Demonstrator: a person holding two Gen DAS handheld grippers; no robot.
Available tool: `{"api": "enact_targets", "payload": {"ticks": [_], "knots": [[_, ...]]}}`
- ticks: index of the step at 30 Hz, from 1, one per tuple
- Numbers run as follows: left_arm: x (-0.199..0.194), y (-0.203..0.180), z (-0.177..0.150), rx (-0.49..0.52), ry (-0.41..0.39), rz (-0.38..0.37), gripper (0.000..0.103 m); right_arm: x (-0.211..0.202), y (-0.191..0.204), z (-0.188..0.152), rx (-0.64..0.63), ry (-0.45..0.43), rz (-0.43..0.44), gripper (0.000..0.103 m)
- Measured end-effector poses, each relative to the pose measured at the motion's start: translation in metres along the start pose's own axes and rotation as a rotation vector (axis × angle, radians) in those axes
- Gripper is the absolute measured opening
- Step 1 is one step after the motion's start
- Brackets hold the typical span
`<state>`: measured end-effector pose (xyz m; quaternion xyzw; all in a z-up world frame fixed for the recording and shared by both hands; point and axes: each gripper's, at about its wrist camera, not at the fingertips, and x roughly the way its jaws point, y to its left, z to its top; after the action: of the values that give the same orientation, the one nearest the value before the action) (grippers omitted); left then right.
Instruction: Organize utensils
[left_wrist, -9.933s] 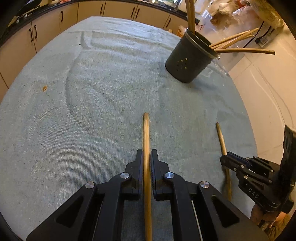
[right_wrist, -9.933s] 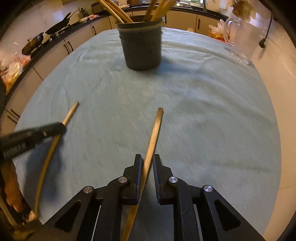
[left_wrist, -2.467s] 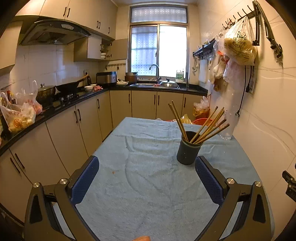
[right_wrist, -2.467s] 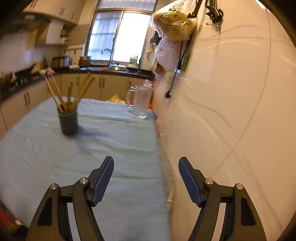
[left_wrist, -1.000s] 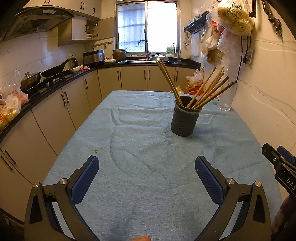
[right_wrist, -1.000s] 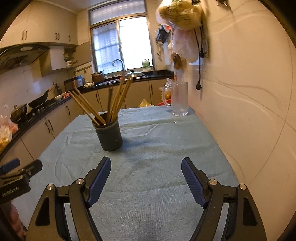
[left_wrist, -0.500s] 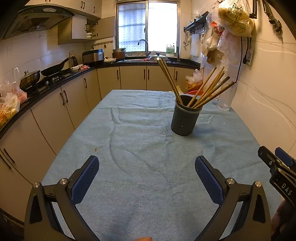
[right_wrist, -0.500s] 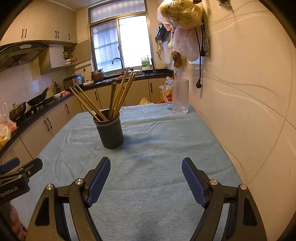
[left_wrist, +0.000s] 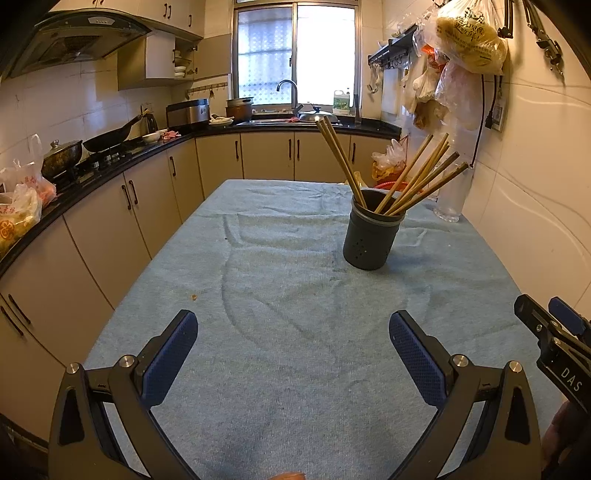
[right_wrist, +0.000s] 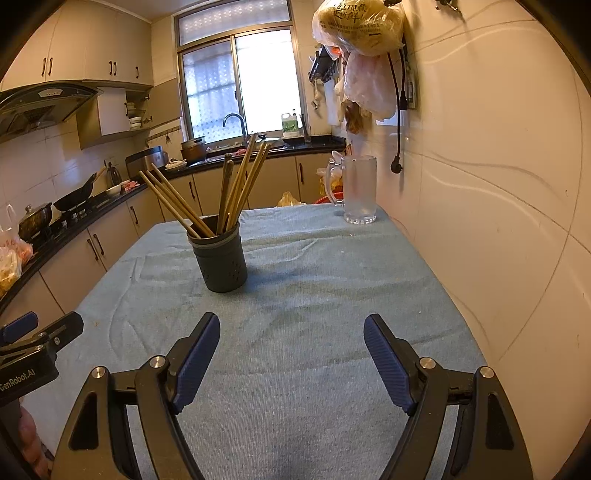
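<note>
All the chopsticks (left_wrist: 413, 177) stand in the dark holder (left_wrist: 371, 238), far centre – sorting looks finished. My left gripper (left_wrist: 291, 354) and right gripper (right_wrist: 291, 363) gape wide, empty – next, withdraw.

Utensil holder (left_wrist: 370, 240) loaded with wooden chopsticks (left_wrist: 417, 181), upright on the cloth-covered worktop (left_wrist: 295, 332).

The holder is a dark grey cylindrical pot with a lighter band below its rim and small drain holes low on its wall; it stands upright on the pale blue cloth, towards the far half of the worktop and nearer the wall side in the left wrist view. All chopsticks seen stand inside it, tips down, splayed outward: a pair leans one way, a larger bundle fans the opposite way. In the right wrist view the holder (right_wrist: 220, 258) shows one darker, round-ended stick (right_wrist: 225, 192) among the pale chopsticks (right_wrist: 243, 184). Exact count cannot be told.
</note>
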<state>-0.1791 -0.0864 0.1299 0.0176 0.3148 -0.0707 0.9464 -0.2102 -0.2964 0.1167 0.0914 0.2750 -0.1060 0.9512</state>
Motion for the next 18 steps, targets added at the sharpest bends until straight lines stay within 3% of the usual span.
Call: {"api": "enact_targets", "payload": {"ticks": [18], "knots": [[-0.0021,0.0017,-0.0026,-0.006,-0.002,0.006,0.103,-0.0051,0.0075,-0.0048,-0.014,-0.001,0.005,0.084]]}}
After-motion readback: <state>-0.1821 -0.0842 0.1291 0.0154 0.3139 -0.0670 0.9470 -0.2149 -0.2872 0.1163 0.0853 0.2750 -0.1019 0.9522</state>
